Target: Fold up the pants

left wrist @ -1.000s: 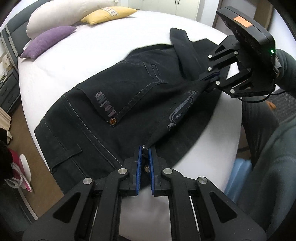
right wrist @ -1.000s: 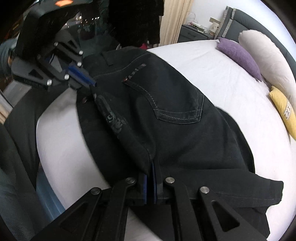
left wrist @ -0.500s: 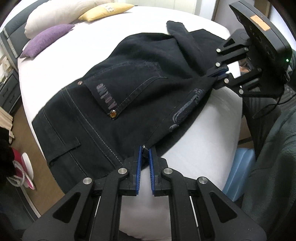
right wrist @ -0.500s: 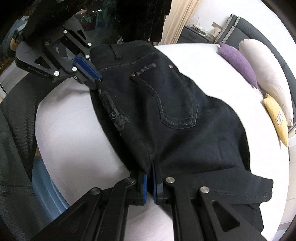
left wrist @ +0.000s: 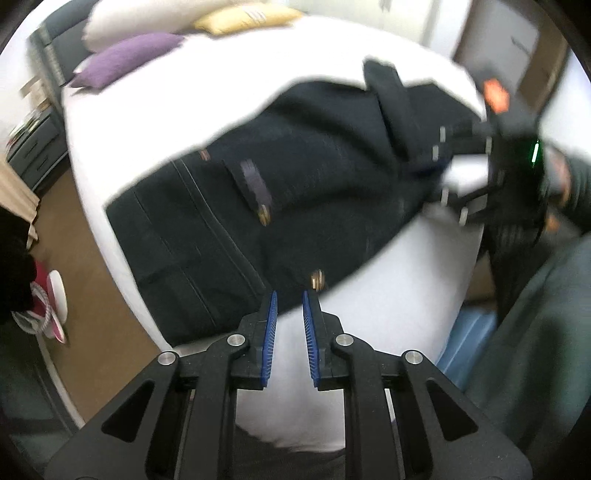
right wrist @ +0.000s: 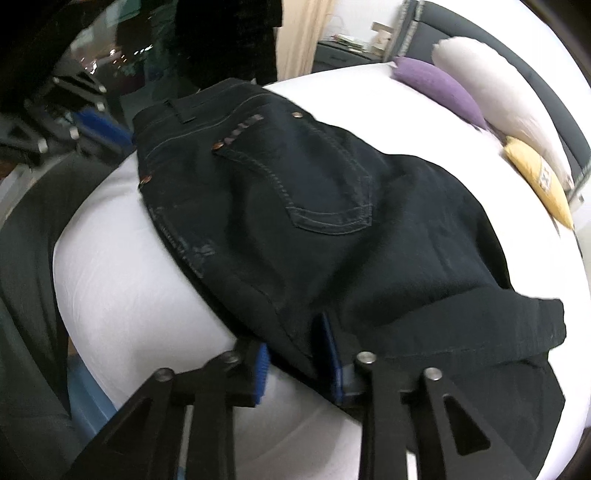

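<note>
Black jeans point(left wrist: 303, 184) lie folded on the white bed point(left wrist: 388, 306), back pocket up; they also show in the right wrist view point(right wrist: 332, 221). My left gripper point(left wrist: 288, 306) is open and empty, its blue pads just clear of the waist edge near a brass button. It appears blurred at the far left of the right wrist view point(right wrist: 92, 125). My right gripper point(right wrist: 295, 347) is open, its jaws apart around the near edge of the jeans. It appears blurred in the left wrist view point(left wrist: 454, 173) by the jeans' right side.
Purple point(left wrist: 125, 59), white point(left wrist: 147, 14) and yellow point(left wrist: 243, 16) pillows lie at the head of the bed point(right wrist: 129, 295). A dark nightstand point(left wrist: 33, 147) and pink shoes point(left wrist: 51, 306) are at the left. A blue bin point(left wrist: 469, 343) and the person's legs point(left wrist: 535, 350) are at the right.
Both grippers have opened and let go of the jeans. The jeans have dropped flat onto the bed. The left gripper has pulled back a little from the waist edge.
</note>
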Motion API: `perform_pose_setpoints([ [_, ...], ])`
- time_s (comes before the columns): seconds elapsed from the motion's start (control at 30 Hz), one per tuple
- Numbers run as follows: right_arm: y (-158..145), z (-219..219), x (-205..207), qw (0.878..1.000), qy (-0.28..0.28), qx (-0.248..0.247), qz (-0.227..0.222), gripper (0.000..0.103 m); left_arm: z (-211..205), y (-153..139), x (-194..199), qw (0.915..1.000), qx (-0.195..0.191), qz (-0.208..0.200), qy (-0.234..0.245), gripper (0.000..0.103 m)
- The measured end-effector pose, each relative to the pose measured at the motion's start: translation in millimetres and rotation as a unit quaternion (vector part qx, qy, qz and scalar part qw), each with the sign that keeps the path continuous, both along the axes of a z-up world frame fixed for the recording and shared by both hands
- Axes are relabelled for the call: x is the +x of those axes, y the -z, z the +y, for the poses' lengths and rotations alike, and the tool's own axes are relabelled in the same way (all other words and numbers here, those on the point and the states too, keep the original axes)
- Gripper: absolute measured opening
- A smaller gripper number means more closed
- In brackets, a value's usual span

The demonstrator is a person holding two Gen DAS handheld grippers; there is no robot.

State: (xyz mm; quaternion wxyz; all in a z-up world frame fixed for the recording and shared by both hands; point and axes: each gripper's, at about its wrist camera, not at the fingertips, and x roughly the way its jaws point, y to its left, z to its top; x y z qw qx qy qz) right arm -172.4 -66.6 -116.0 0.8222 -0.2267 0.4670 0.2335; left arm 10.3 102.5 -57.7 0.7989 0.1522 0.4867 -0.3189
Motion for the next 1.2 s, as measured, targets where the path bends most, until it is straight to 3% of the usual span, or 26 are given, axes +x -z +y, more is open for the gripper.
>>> perform_pose_setpoints([
  [0.1,2.4,-1.7,1.4,1.000,0.007,0.008,0.002,0.034,-16.1,-21.0,12.4,0.9985,-0.047,-0.021,-0.016,0.014],
  [0.23,4.4,-5.9,0.8,0.999,0.024,0.028,0.005,0.035,-64.8,-6.9,46.2,0.9960,-0.080,-0.007,-0.040,0.014],
  [0.3,2.8,-13.3,1.5,0.998,0.037,0.047,0.012,0.043,-84.7,26.8,67.2,0.9967,-0.056,0.028,-0.051,0.014],
  [0.37,-2.7,-29.7,-1.8,0.994,0.050,0.087,0.029,0.064,-94.0,62.1,76.5,0.9963,-0.017,0.057,-0.062,0.014],
  [0.47,-13.6,-62.9,-8.2,0.986,0.084,0.137,0.033,0.064,-86.2,63.2,75.6,0.9945,-0.046,0.062,-0.071,0.014],
  [0.57,-26.2,-122.8,1.8,0.963,0.172,0.206,0.038,0.064,-83.7,48.3,75.5,0.9934,-0.047,0.067,-0.080,0.014],
  [0.67,-41.9,-195.6,25.7,0.915,0.271,0.297,0.031,0.064,-96.0,19.7,77.0,0.9919,-0.092,0.048,-0.073,0.014],
  [0.73,-49.1,-247.7,44.9,0.865,0.329,0.379,0.024,0.064,-112.2,11.4,88.0,0.9899,-0.115,0.044,-0.071,0.014],
  [0.77,-50.1,-265.8,52.4,0.846,0.344,0.408,0.019,0.064,-117.1,11.9,93.8,0.9889,-0.121,0.048,-0.072,0.014],
  [0.83,-47.5,-307.5,69.9,0.802,0.387,0.454,0.000,0.064,-131.2,24.7,106.9,0.9881,-0.117,0.068,-0.073,0.014],
  [0.9,-37.2,-343.2,84.5,0.762,0.428,0.486,-0.007,0.065,-140.8,57.7,113.1,0.9887,-0.079,0.106,-0.071,0.014],
  [1.0,-8.4,-387.6,101.3,0.706,0.484,0.517,-0.006,0.065,-125.8,76.3,111.4,0.9811,-0.126,0.120,-0.084,0.014],
  [1.1,17.8,-417.0,114.9,0.671,0.518,0.531,0.003,0.065,-118.4,80.5,120.9,0.9690,-0.162,0.155,-0.104,0.014],
  [1.2,44.2,-438.0,126.5,0.640,0.548,0.538,0.016,0.063,-113.7,80.0,121.6,0.9699,-0.158,0.155,-0.101,0.014],
])
